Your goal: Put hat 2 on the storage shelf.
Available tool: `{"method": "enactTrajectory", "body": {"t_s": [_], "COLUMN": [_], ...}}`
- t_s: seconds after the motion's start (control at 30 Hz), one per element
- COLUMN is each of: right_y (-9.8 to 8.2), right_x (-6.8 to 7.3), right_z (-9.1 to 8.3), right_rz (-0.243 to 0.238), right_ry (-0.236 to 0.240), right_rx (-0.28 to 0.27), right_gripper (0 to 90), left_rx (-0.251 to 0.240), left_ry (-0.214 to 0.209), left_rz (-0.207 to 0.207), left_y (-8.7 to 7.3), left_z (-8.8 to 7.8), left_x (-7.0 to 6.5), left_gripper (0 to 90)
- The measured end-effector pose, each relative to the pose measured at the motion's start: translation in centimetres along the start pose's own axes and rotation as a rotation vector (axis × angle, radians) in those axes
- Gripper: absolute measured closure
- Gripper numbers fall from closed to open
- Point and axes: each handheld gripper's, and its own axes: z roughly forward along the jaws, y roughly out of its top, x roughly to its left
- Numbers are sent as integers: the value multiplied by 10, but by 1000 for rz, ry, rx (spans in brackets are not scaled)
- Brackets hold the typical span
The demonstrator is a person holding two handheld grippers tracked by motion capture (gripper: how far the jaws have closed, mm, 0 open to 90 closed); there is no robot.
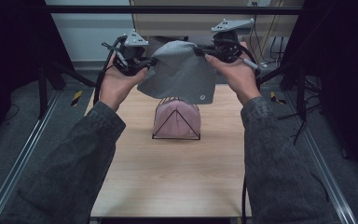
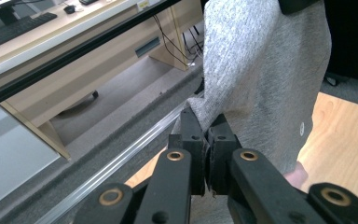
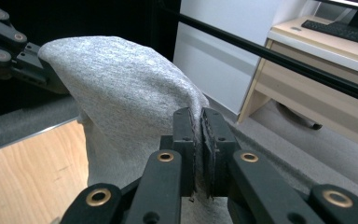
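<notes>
Above the black wire rack (image 1: 176, 122) that stands near the middle of the wooden table (image 1: 168, 177), a grey knit beanie (image 1: 179, 72) hangs stretched between the two grippers, clear of the rack and of the pink beanie (image 1: 177, 116) already slotted into it. The left gripper (image 1: 145, 63) has its jaws pressed together on the hat's left edge, and the left gripper view shows a fold of grey knit (image 2: 261, 70) nipped between the black pads; the right gripper (image 1: 204, 50) pinches the opposite edge in the same way, the fabric (image 3: 130, 98) bulging away from its closed tips in the right gripper view. The step in hand looks like lowering the grey hat into a free slot of the rack, and judging from how it hangs, its lower hem with the small round tag sits just above the rack's top wires. To do this well, the person would probably keep both pinches firm and the hat drawn taut enough to stay flat, since a slack knit is likely to catch on the wire tops. Lining the hat's flat plane up with the rack's dividers, behind the pink beanie rather than on top of it, seems the key point. Both hands should come down level and together, as a tilt could snag one corner or nudge the light rack across the table. Release seems wise only once the hem rests inside the slot.
</notes>
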Motion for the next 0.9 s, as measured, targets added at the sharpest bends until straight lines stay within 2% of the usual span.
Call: {"method": "enactTrajectory", "body": {"t_s": [0.27, 0.4, 0.53, 0.9], "right_y": [-3, -6, -8, -14], "right_x": [-2, -4, -6, -16], "right_z": [4, 8, 10, 14], "right_rz": [4, 3, 5, 8], "right_ry": [-18, -25, -30, -55], "right_rx": [-18, -22, -28, -34], "right_gripper": [851, 851, 851, 850], "left_rx": [-7, -15, -37, -50], "left_ry": [9, -3, 2, 2], "left_rz": [-7, -5, -13, 1], "left_y": [-3, -5, -6, -5], "left_z": [6, 9, 13, 25], "left_x": [2, 5, 5, 2], "left_gripper": [880, 880, 879, 878]}}
